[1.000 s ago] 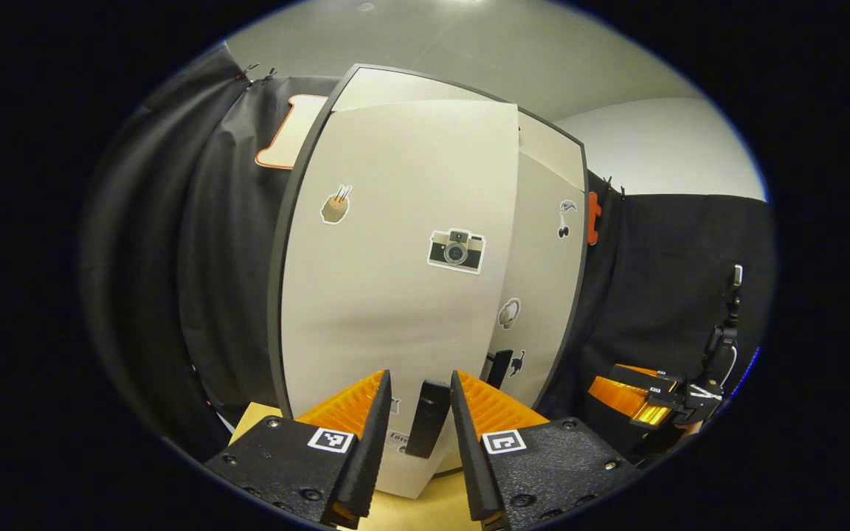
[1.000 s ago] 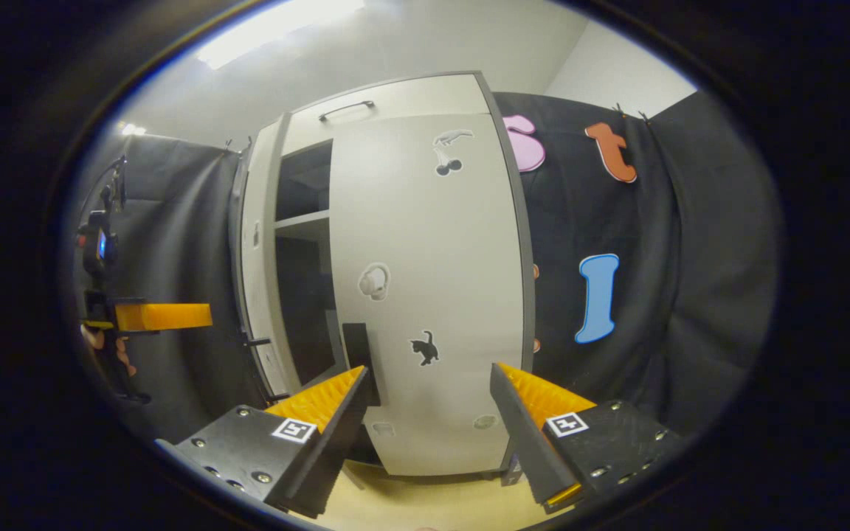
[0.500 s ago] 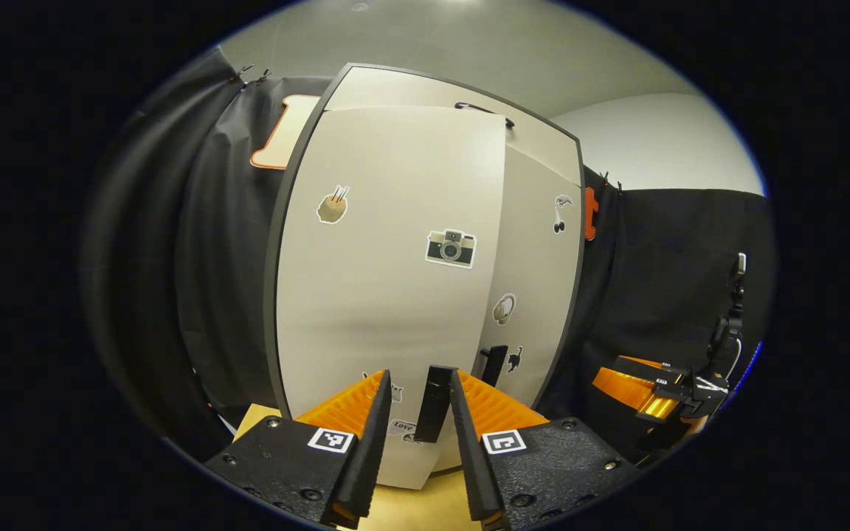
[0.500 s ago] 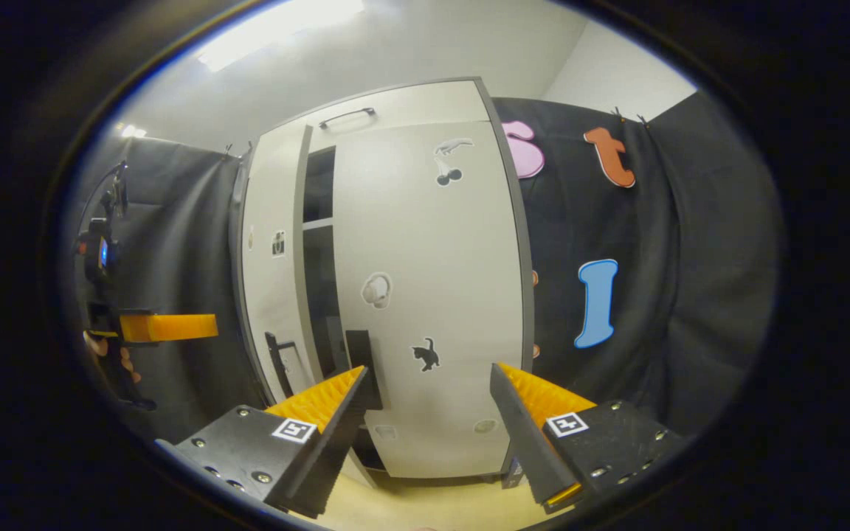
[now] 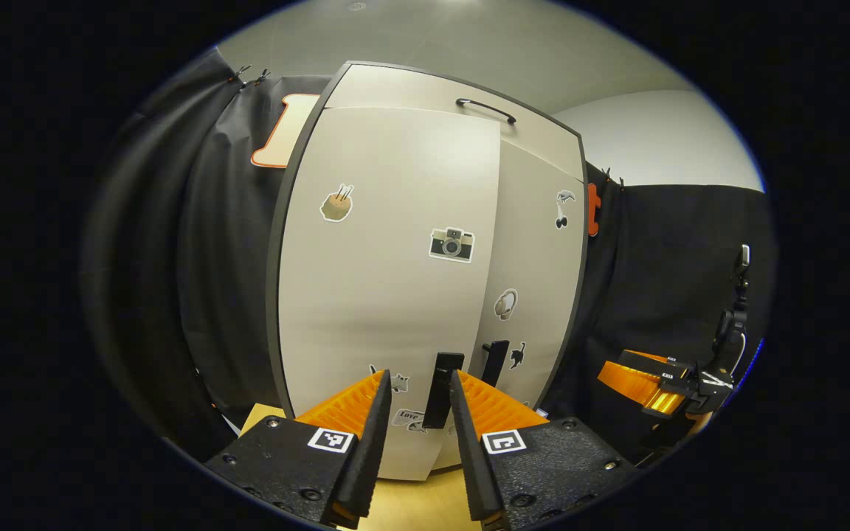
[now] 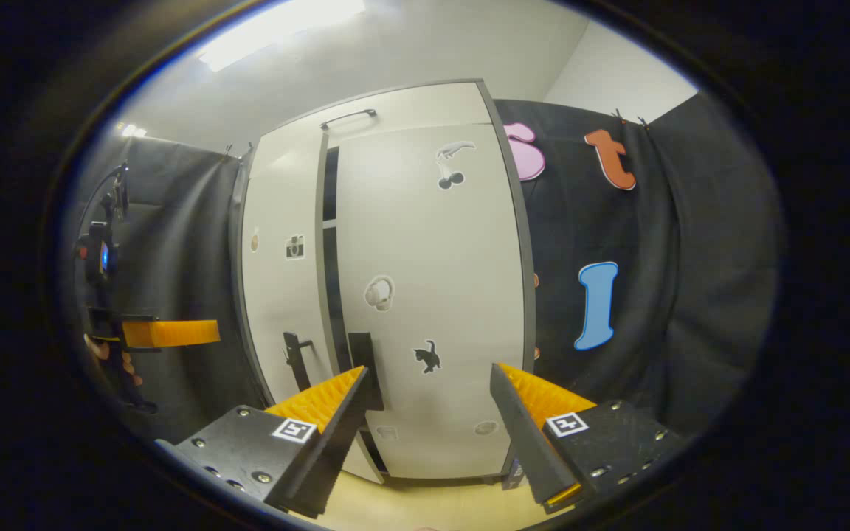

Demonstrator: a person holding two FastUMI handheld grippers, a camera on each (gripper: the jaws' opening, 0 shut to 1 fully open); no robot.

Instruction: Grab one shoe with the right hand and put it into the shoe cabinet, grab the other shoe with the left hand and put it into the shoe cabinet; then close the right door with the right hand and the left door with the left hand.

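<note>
The left tool (image 5: 417, 391), fingers slightly apart around the left door's handle (image 5: 443, 380) at 6 o'clock without clamping, guides that door (image 5: 381, 295) nearly closed, while the right tool (image 6: 429, 398) stands wide apart before the right door (image 6: 440, 295).

Hidden from me: shoe cabinet (image 6: 425, 295) interior behind a thin dark gap; left door's (image 5: 381, 295) lower-edge sticker (image 5: 408, 419), partly covered by my fingers (image 5: 366, 435).

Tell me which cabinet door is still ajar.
The left door, with the camera sticker: a dark gap separates it from the right door, with the cat sticker, which sits flush against the cabinet frame.
</note>
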